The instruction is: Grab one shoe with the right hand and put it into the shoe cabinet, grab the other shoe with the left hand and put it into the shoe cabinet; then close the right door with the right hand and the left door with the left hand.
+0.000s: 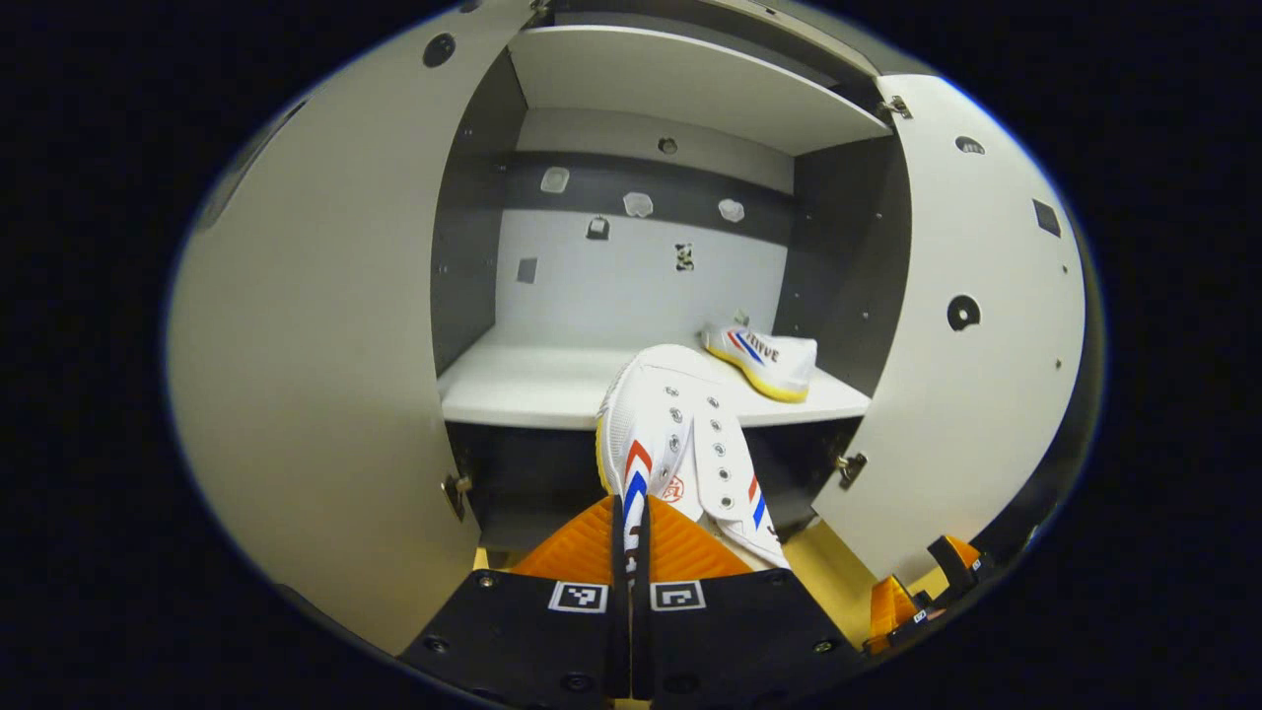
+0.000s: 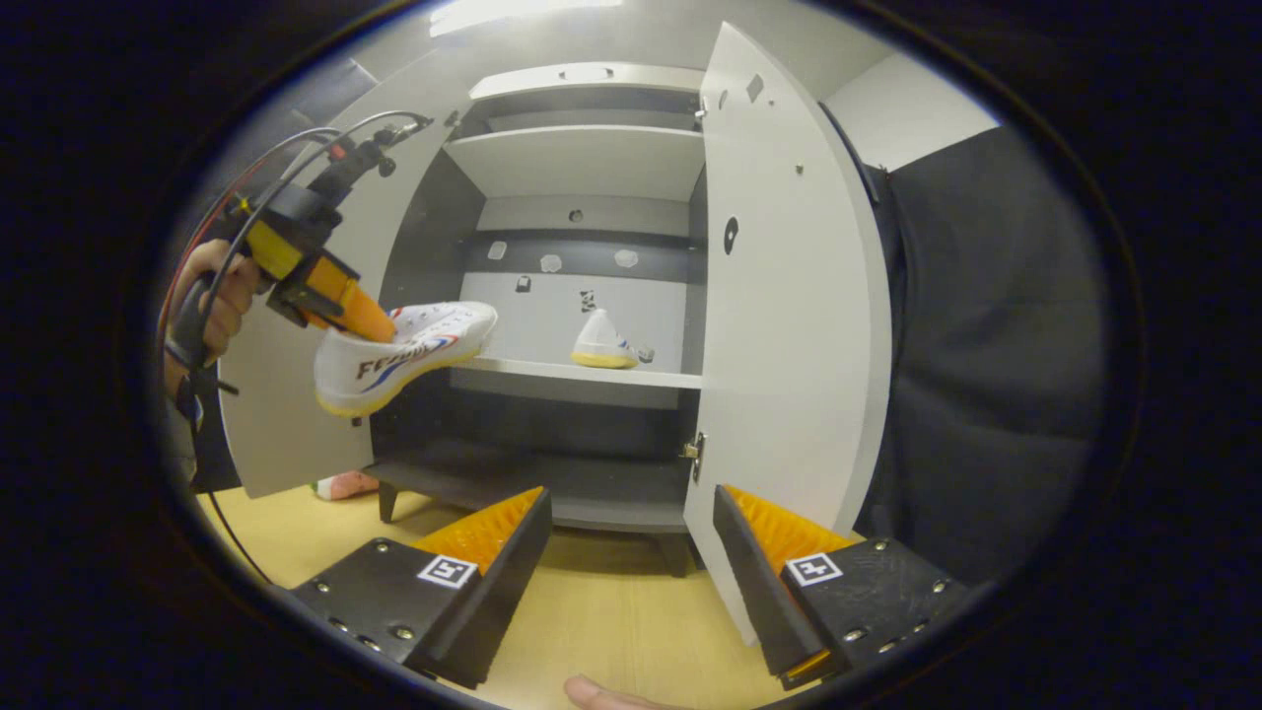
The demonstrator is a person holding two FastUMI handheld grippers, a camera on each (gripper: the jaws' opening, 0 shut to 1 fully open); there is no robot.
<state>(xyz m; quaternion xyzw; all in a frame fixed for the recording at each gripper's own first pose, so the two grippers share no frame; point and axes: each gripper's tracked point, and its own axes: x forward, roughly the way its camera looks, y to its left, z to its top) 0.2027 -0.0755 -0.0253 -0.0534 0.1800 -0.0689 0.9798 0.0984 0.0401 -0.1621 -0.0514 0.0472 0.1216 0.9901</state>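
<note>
Left gripper view looks straight into the open shoe cabinet, and the left gripper has its fingers pinched tight on the collar of a white shoe with red and blue stripes, toe pointing toward the middle shelf. The first shoe already lies on that shelf, far to the right, near the side wall. From the right gripper view I see the same carried shoe held in the air just in front of the shelf edge, toe slightly raised, by the gripper in the person's hand; the shelved shoe sits deeper in. The right gripper has its fingers spread wide with nothing between them, low over the wooden floor, just beside the lower edge of the right door. So I judge the second shoe's placement to be the step in hand. Next the left hand needs to push forward over the shelf, lower the sole flat onto the free left part, clear of the other shoe, then open. Both doors, including the left door, stand wide open and wait for closing.
</note>
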